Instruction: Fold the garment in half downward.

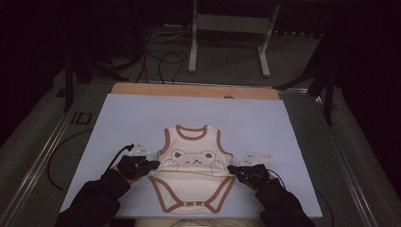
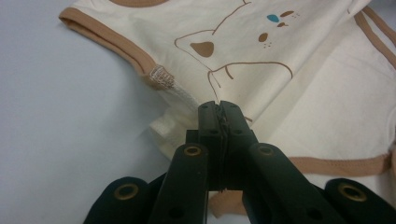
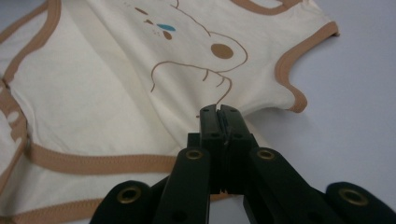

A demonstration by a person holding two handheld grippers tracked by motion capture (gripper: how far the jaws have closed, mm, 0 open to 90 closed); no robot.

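Garment position, high view: 1 cream baby bodysuit [image 1: 193,172] with brown trim lies face up near the front edge of the pale blue surface [image 1: 142,113], neck opening toward the far side. The lower part is folded up over the body, so the snap hem sits at the front edge. The left gripper [image 1: 150,166] is at the bodysuit's left side seam and the right gripper [image 1: 232,170] at its right side seam, each carried by a gloved hand at the fold line. Cables and a metal stand [image 1: 229,28] lie on the floor beyond the surface.

Left gripper view: the jaws are pressed together and pinch the fabric edge of the bodysuit [image 2: 280,84] just below the armhole, where the side seam and a small bar tack [image 2: 161,76] show. The printed bear [image 2: 243,51] lies just beyond the tips.

Right gripper view: the jaws are likewise pressed together on the opposite edge of the bodysuit [image 3: 93,93], below the other armhole. The brown hem band [image 3: 102,163] crosses to the left of them.

Progress, as judged: the work appears to be folding the bodysuit. 1 fold, bottom over body, looks complete. Both side edges are gripped at matching heights, which suggests a second fold is in preparation. Remaining: complete that fold, release both edges and flatten the result.
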